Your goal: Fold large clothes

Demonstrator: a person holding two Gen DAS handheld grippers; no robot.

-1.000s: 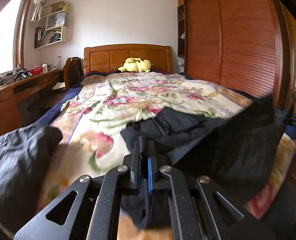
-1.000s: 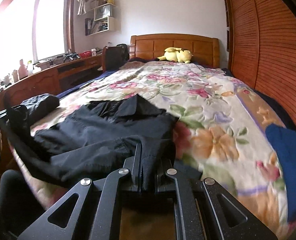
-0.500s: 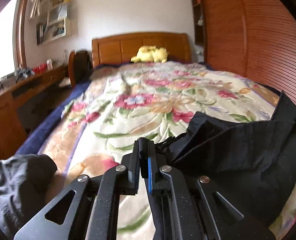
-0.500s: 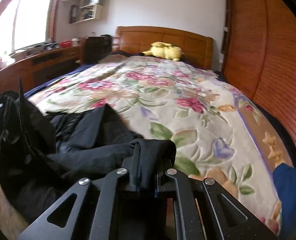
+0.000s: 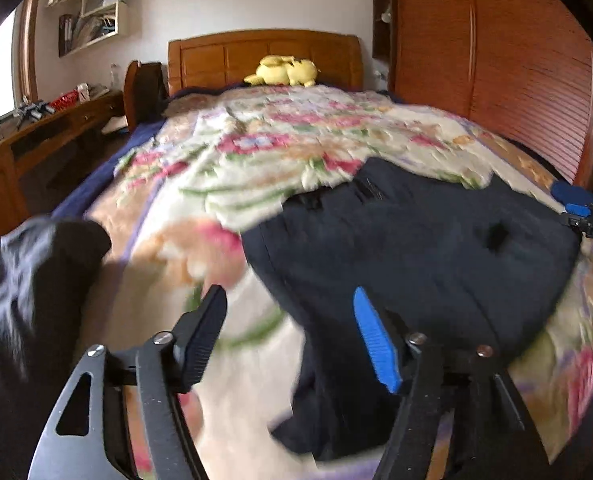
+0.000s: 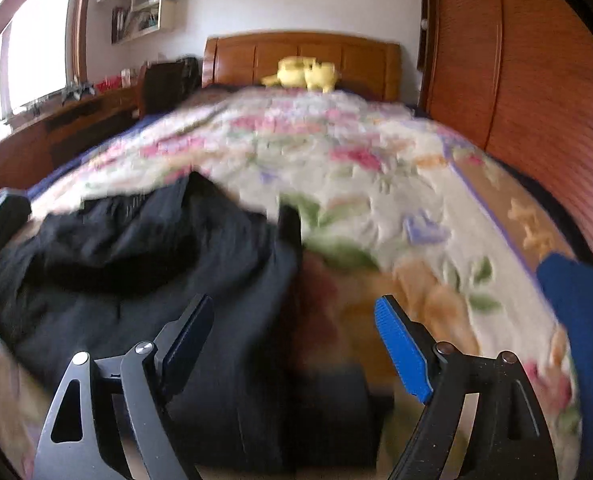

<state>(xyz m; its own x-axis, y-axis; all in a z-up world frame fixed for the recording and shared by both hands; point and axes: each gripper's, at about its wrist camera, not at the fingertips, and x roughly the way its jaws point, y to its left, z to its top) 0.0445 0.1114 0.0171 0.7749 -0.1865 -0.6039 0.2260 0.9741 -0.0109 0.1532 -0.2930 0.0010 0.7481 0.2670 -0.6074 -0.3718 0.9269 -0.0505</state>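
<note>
A large black garment (image 5: 412,248) lies folded over on the floral bedspread (image 5: 280,148) near the foot of the bed. It also shows in the right wrist view (image 6: 144,280). My left gripper (image 5: 288,316) is open and empty, with its jaws wide apart just in front of the garment's left edge. My right gripper (image 6: 292,320) is open and empty over the garment's right edge. The right gripper also shows at the far right of the left wrist view (image 5: 588,216). Both views are blurred.
A second dark garment (image 5: 24,288) lies at the bed's left corner. A blue cloth (image 6: 576,320) lies at the right edge. A yellow plush toy (image 5: 282,70) sits by the wooden headboard. A desk (image 5: 36,128) stands left, and a wooden wardrobe (image 5: 496,60) right.
Both grippers were shut on the black garment and carried its edge forward over itself. Now both have opened and let it go, and it lies on the bedspread.
</note>
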